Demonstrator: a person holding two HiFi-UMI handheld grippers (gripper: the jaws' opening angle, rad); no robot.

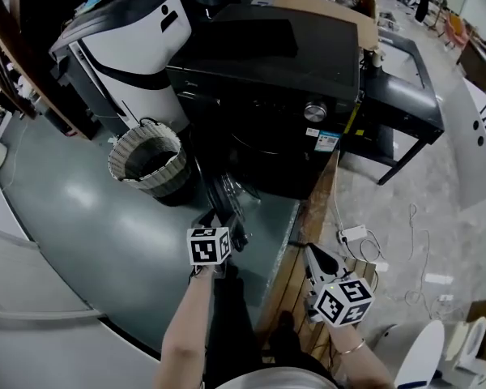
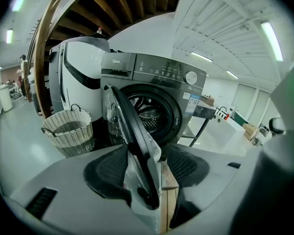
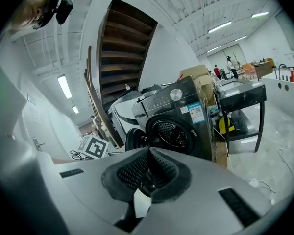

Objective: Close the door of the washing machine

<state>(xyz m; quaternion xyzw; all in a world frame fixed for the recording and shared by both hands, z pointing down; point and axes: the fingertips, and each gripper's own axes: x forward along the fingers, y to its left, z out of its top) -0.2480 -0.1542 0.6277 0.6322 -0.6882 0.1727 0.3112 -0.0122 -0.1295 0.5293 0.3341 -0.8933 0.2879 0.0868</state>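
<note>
**Washer door ajar, left jaws open around its edge**

Head view: a workshop with a grey-green floor [image 1: 89, 233]. The dark front-loading washing machine [image 1: 267, 71] stands in the middle, with a white appliance [image 1: 134, 39] to its left and a wicker basket [image 1: 146, 160] on the floor just in front of that. The door [image 1: 227, 191] hangs swung out from the machine's front, toward the person. The left gripper [image 1: 224, 217] is right at the door's free edge. The right gripper [image 1: 317, 259] is lower and to the right, over wooden boards [image 1: 296, 282] and apart from the door.

Left gripper view: under dark stair treads, the washing machine [image 2: 152, 75] faces the camera with its drum [image 2: 149, 117] exposed. The door [image 2: 130, 136] is seen edge-on, and its rim runs down into the gap of the left gripper [image 2: 147, 180]. The jaws stand wide apart and the pads [image 2: 105, 170] are clear of the rim on both sides. The wicker basket [image 2: 68, 133] sits to the left.

Right gripper view: a tall white hall with a staircase [image 3: 122, 53] and people [image 3: 230, 67] far off. The washing machine [image 3: 179, 116] is ahead with its door [image 3: 134, 138] open to the left. The jaws of the right gripper [image 3: 149, 169] are closed together with nothing between them. A marker cube [image 3: 93, 147] shows at the left
</note>
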